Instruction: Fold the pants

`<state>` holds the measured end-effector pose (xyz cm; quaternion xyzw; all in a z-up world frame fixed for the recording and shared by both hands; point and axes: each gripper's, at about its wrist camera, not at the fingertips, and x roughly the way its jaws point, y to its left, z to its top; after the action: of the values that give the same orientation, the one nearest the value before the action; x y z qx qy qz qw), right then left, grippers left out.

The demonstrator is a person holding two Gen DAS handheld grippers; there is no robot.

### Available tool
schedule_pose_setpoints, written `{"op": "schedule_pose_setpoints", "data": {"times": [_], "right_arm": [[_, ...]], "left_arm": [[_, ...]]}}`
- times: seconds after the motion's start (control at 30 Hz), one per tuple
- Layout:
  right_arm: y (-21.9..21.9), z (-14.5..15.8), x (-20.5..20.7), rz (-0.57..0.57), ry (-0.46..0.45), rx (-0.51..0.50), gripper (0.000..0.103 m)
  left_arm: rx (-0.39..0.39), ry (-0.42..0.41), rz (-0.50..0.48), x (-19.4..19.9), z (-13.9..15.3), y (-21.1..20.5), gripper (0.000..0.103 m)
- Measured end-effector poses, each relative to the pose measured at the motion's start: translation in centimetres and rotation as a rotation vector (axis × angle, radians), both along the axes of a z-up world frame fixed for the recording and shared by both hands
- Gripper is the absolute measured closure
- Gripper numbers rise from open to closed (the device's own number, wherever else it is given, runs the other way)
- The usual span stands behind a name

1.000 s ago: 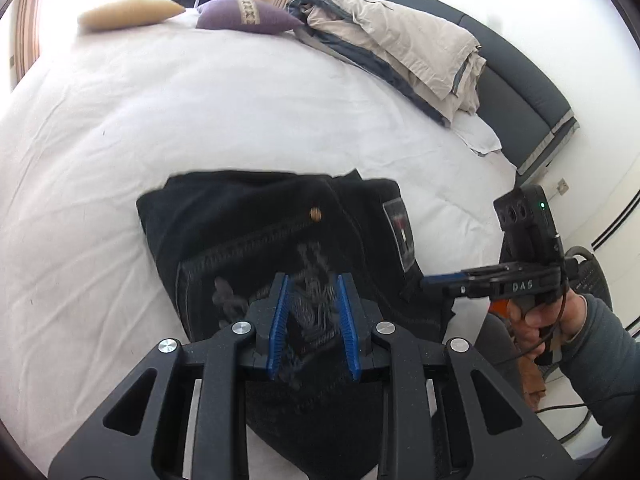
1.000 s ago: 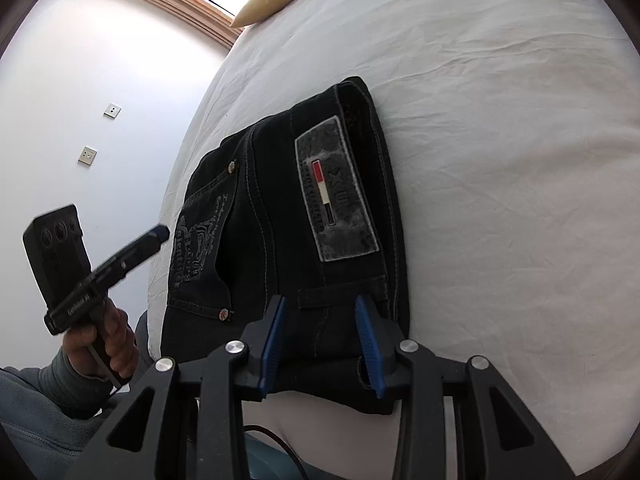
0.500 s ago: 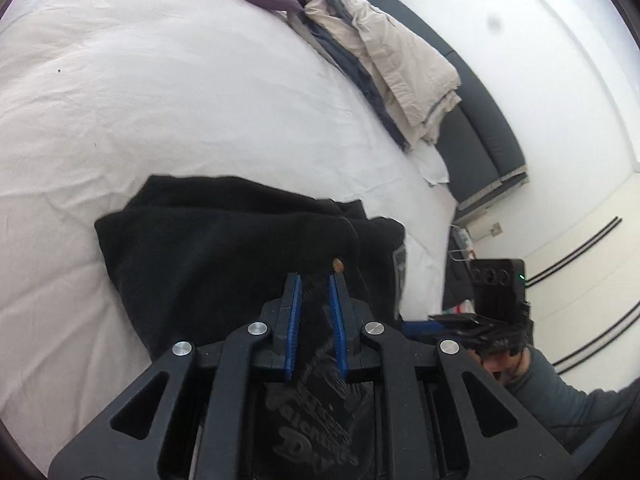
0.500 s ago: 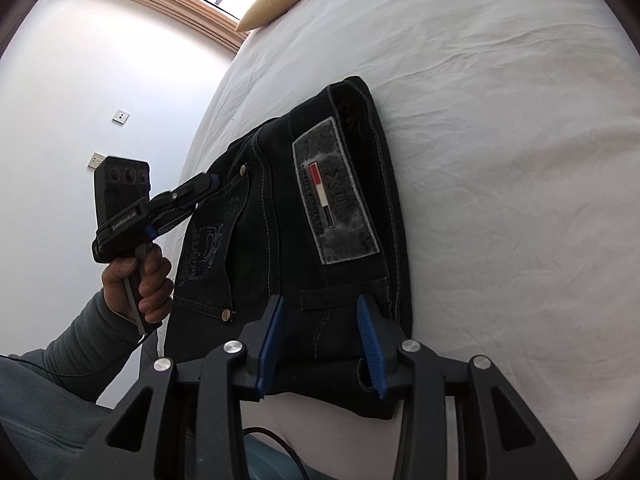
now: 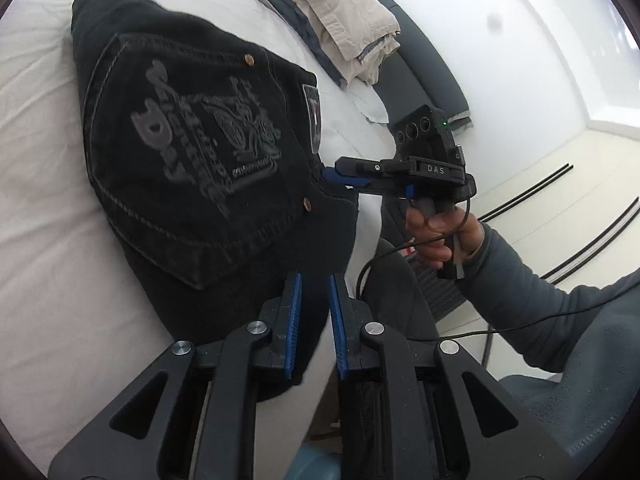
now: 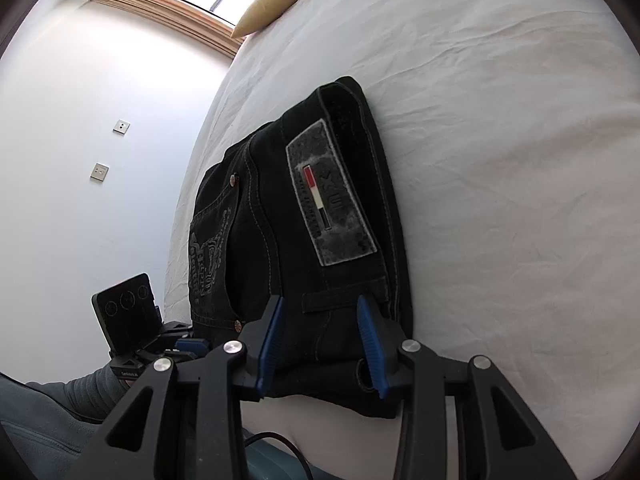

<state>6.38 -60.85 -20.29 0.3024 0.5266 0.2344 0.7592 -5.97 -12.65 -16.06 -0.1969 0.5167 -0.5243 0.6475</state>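
Pants: folded on bed; pocket crest clear only in left view.
Left gripper: jaws narrowly apart, empty.
Right gripper: jaws wide, empty.

Bare white sheet lies wide open right of & beyond the folded pants. Yellow pillow sits at far edge by the window, well apart. Pile of clothes blocks the headboard side. Wall hems in the pants' left side, w/ left gripper in that gap.
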Motion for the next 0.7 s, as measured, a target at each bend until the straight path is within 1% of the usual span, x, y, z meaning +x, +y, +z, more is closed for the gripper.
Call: {"op": "schedule_pose_setpoints", "data": {"times": [0.07, 0.13, 0.17, 0.23, 0.3, 0.33, 0.37, 0.4, 0.43, 0.5, 0.57, 0.63, 0.67, 0.7], "right_arm": [[-0.2, 0.1, -0.2, 0.002, -0.004, 0.0, 0.062], [-0.3, 0.1, -0.5, 0.008, -0.014, 0.001, 0.062], [-0.4, 0.2, -0.6, 0.011, -0.018, 0.002, 0.062], [-0.6, 0.2, -0.9, 0.007, -0.011, 0.015, 0.063], [-0.9, 1.1, -1.3, 0.021, -0.007, 0.003, 0.062], [-1.1, 1.8, -1.7, 0.028, -0.019, -0.009, 0.056], [-1.5, 2.5, -2.1, 0.027, -0.035, -0.021, 0.043], [-2.0, 3.1, -2.5, 0.017, -0.046, -0.041, 0.036], [-2.6, 3.6, -2.7, -0.003, -0.054, -0.067, 0.032], [-4.0, 4.1, -2.7, -0.046, -0.064, -0.088, 0.032], [-5.0, 3.9, -2.0, -0.097, -0.059, -0.082, 0.032], [-5.0, 3.4, -0.6, -0.111, -0.032, -0.066, 0.032], [-4.5, 3.2, 0.2, -0.1, -0.032, -0.067, 0.032], [-3.9, 2.9, 1.0, -0.09, -0.029, -0.073, 0.031]], "left_arm": [[-0.015, 0.032, 0.004, -0.3, -0.4, 0.6, 0.088], [-0.001, 0.016, -0.01, -0.7, -0.3, 0.8, 0.088], [0.008, 0.012, -0.019, -0.7, -0.4, 0.2, 0.088], [0.017, 0.012, -0.025, -0.9, -0.2, 0.4, 0.088], [0.038, 0.004, -0.047, -0.7, 0.7, 0.6, 0.088], [0.058, -0.002, -0.067, -0.7, 1.0, 0.9, 0.088], [0.075, -0.004, -0.076, -0.9, 1.4, 1.2, 0.088], [0.084, -0.004, -0.074, -0.8, 1.7, 1.6, 0.088], [0.092, -0.009, -0.06, -0.7, 2.1, 2.1, 0.088], [0.107, -0.035, 0.017, 0.2, 3.2, 3.7, 0.088], [0.106, -0.041, 0.119, 1.9, 4.0, 5.5, 0.087], [0.087, -0.04, 0.207, 3.9, 4.5, 6.7, 0.082], [0.103, -0.035, 0.254, 5.0, 4.4, 6.9, 0.068], [0.136, -0.015, 0.298, 6.0, 4.1, 7.0, 0.041]]}}
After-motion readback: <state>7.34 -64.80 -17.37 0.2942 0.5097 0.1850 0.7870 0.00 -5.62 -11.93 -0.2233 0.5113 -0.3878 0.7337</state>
